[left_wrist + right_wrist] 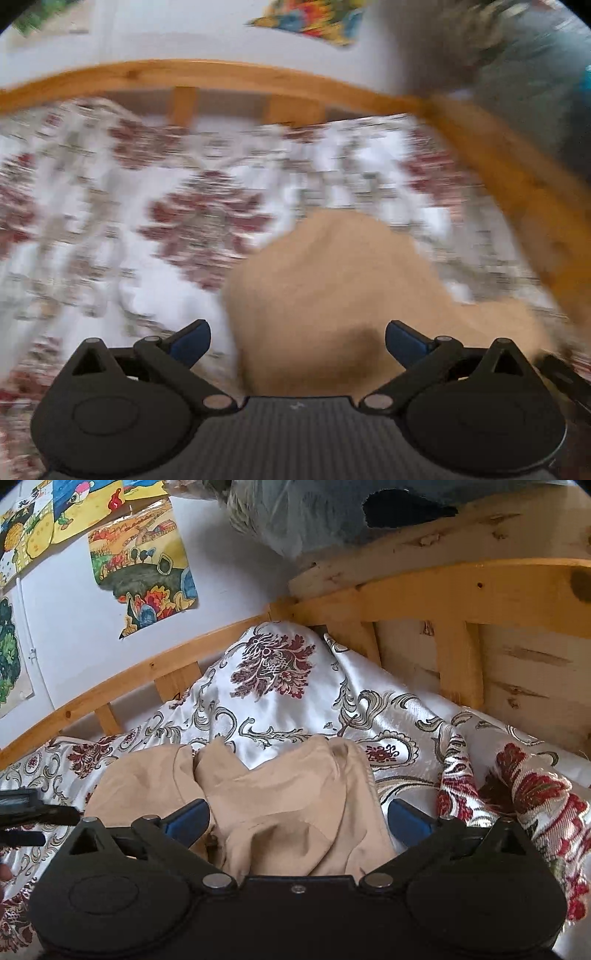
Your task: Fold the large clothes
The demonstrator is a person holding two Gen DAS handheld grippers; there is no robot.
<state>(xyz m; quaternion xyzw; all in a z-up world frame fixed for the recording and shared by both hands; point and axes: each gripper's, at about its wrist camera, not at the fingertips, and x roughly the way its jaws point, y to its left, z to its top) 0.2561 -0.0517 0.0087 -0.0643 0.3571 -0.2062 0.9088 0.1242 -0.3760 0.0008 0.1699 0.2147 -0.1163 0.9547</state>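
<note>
No brand, label or readable writing shows in either view.

In the left wrist view, which is heavily blurred, the left gripper (297, 341) points down over the bed, its blue-tipped fingers (192, 341) spread wide and released, pressing on nothing. The tan garment (332, 295) lies bunched on the floral bedspread (129, 192), right of centre, reaching back between the spread fingers toward the camera without touching either tip. Beyond it, the wooden bed rail (221, 75) curves across the far side and down the right edge. A colourful drawing (314, 18) hangs on the white wall above.

In the right wrist view, which is sharp, the right gripper (297, 821) also tilts down, its fingers (190, 821) wide apart and holding nothing. The tan garment (280, 797) lies in soft folds near the camera, between the open fingers, with a second lobe spreading left. At the far left edge a dark part of the other gripper (29, 812) juts in, just beside the cloth. Only this view makes plain the bedspread's (280, 701) dark red flowers and grey scrolls, its rise over a hump at the far corner, the paintings (144, 572) taped to the wall, the slatted wooden headboard (461, 627) on the right, and a bundle wrapped in clear plastic (314, 513) on top of it.
</note>
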